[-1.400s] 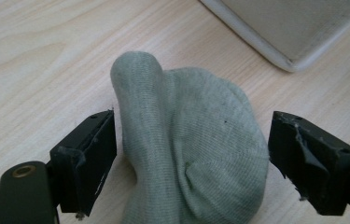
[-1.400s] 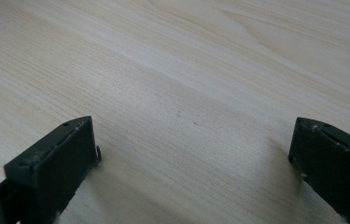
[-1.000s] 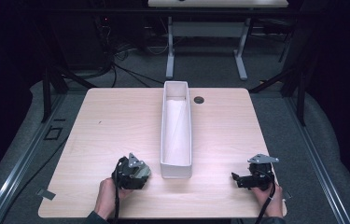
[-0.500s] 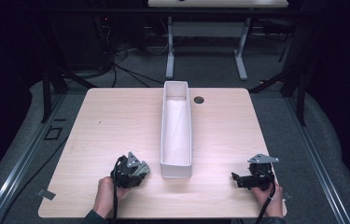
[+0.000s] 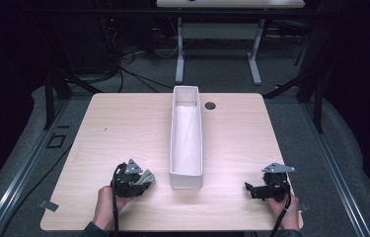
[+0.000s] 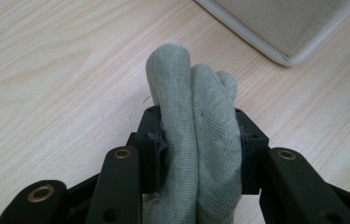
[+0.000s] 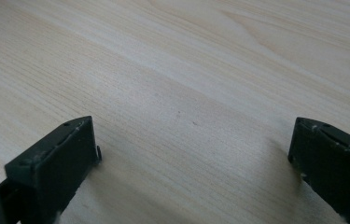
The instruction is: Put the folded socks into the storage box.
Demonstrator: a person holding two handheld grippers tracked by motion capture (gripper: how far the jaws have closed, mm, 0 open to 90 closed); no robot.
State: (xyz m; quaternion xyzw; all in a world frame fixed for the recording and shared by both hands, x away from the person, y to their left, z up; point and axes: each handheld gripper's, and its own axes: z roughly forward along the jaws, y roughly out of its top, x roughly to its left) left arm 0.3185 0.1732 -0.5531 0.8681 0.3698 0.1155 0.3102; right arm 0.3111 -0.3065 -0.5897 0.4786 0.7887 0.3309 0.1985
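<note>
A folded grey-green cloth point(image 6: 196, 93) sits between the jaws of my left gripper point(image 6: 196, 140), and both pads press into its sides. From above, the left gripper point(image 5: 140, 180) lies low on the table near the front left, with the cloth point(image 5: 148, 176) sticking out toward the white tray. My right gripper point(image 5: 249, 189) rests at the front right with its jaws pointing left. In its own view the right gripper point(image 7: 193, 154) stands open over bare wood, with nothing between the fingers.
A long, narrow white tray point(image 5: 186, 176) runs down the middle of the light wooden table point(image 5: 123, 128); its near corner point(image 6: 284, 28) lies just beyond the cloth. A dark cable port point(image 5: 210, 105) sits beside the tray's far end. Table legs and cables stand on the floor behind.
The left hand and its gripper have shifted very slightly at the front left. The right hand and gripper have kept still.
</note>
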